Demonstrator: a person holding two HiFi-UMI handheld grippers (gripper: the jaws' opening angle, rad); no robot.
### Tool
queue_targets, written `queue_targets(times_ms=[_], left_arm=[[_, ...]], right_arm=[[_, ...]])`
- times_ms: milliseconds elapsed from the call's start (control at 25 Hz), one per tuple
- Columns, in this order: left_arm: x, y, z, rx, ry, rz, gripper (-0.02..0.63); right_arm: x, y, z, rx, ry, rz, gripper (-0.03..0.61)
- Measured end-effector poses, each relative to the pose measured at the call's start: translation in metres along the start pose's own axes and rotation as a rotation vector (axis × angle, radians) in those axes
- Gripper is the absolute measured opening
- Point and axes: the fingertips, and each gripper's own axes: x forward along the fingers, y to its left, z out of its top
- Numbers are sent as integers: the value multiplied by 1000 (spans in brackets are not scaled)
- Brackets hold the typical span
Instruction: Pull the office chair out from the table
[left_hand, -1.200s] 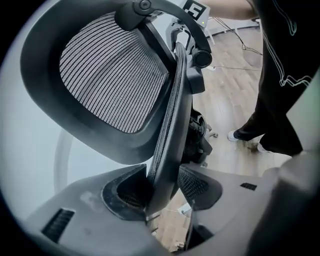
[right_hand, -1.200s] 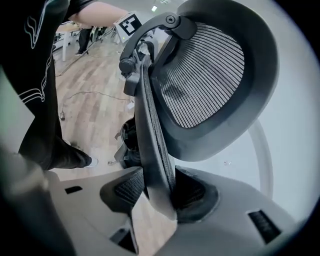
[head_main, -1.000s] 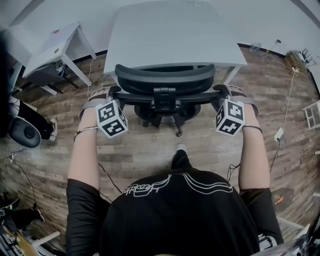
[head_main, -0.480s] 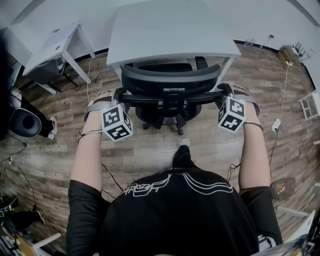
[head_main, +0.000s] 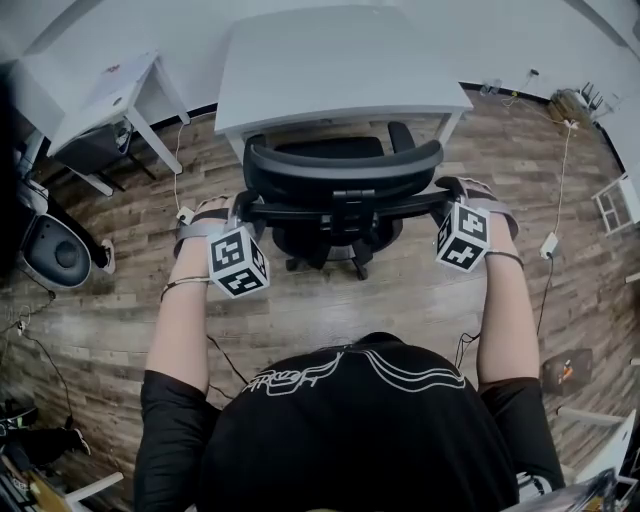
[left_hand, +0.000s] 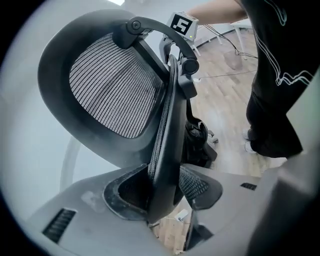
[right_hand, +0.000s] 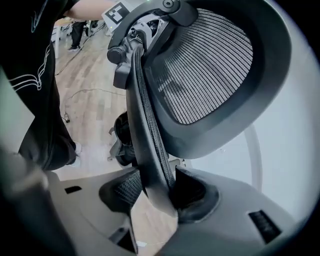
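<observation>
The office chair is standing on the wood floor, just on the near side of the white table. Its back is facing the person. The left gripper is squeezing the left edge of the chair's back. The right gripper is holding the right edge between its jaws, and those jaws are opening a little.

Bright even indoor light, soft shadows, strong fisheye bending, dark vignetted corners, near foreground blurred
</observation>
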Motion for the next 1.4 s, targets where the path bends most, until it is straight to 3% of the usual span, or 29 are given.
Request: queue_targets(times_ms=[560, 640, 760, 840, 1080, 1200, 1400], left_arm=[[-20, -25, 2, -83, 31, 26, 186], [-26, -41, 1, -113, 30, 63, 195], [-36, -56, 3, -174, -35, 173, 224], [-46, -60, 6, -233, -78, 205, 249], [-74, -58, -3, -386, -127, 189, 291], [-107, -67, -17, -529, -165, 185, 291], [-173, -80, 13, -837, -362, 165, 291]], right_arm=[[-24, 26, -3, -7, -61, -58, 212], [-31, 43, -5, -4, -91, -87, 212], [-42, 62, -3, 23, -153, -180, 224], [-53, 66, -4, 45, -180, -226, 232], [-90, 66, -21, 157, -212, -252, 255], [-121, 78, -28, 247, -259, -248, 254], [-182, 113, -24, 519, -405, -75, 253]])
